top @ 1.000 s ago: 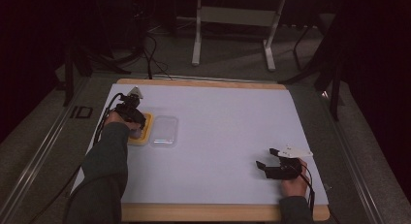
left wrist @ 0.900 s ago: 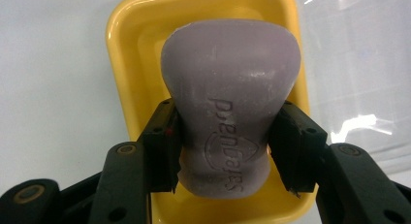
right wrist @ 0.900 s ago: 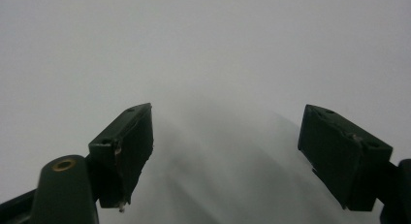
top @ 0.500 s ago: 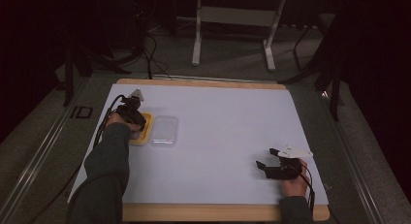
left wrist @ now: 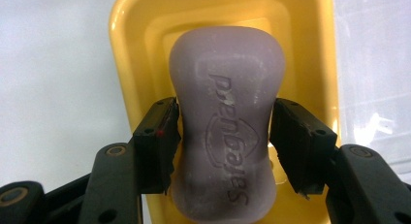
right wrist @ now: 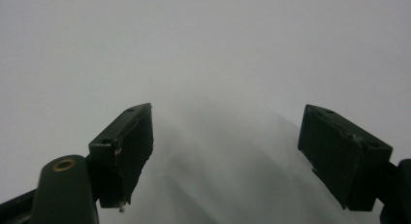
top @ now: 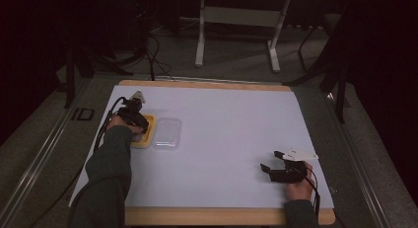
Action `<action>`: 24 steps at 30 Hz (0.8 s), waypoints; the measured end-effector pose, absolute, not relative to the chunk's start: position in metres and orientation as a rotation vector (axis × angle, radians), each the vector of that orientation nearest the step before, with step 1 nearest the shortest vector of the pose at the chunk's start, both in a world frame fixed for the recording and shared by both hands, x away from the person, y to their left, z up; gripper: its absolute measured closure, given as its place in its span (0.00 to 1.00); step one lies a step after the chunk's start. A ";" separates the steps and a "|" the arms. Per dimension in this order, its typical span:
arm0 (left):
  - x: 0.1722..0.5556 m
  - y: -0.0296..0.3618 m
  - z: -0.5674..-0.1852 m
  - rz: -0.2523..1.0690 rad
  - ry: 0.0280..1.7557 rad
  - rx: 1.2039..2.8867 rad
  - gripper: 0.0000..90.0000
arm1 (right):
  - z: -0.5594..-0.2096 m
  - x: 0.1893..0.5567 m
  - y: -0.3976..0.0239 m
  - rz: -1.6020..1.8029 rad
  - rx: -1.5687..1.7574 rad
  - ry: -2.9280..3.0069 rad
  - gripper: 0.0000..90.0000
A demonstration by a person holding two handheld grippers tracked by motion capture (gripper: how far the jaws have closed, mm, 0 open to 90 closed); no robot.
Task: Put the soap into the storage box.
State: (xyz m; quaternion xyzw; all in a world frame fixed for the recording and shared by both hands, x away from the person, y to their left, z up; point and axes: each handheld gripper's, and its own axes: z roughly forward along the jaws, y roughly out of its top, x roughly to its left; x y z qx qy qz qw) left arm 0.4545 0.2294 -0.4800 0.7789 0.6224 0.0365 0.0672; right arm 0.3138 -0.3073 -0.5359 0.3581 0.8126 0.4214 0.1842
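Left hand-held gripper (left wrist: pixel 223 136) pinches the purple soap bar (left wrist: pixel 227 117) across its narrow waist, pads touching both sides. Soap sits in the yellow dish (left wrist: pixel 131 64), lengthwise, near end between the jaws. Dish is at the left of the bench (top: pixel 231 139), with a clear lid (top: pixel 166 133) just beside it on the right. Right hand-held gripper (top: pixel 274 161) is spread wide with nothing between the jaws, low over bare bench at the near right, well apart from the dish. In the high view the left hand (top: pixel 121 123) covers the soap; the left gripper view shows the embossed lettering and the pad contact.
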 end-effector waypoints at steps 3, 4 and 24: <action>0.454 0.230 -0.479 0.122 1.869 2.356 0.48 | -0.536 0.314 -0.307 1.189 1.009 2.291 0.22; 0.453 0.231 -0.478 0.125 1.863 2.355 0.48 | -0.536 0.314 -0.307 1.188 1.009 2.291 0.22; 0.434 0.222 -0.456 0.234 1.667 2.410 0.41 | -0.536 0.313 -0.307 1.182 1.000 2.289 0.22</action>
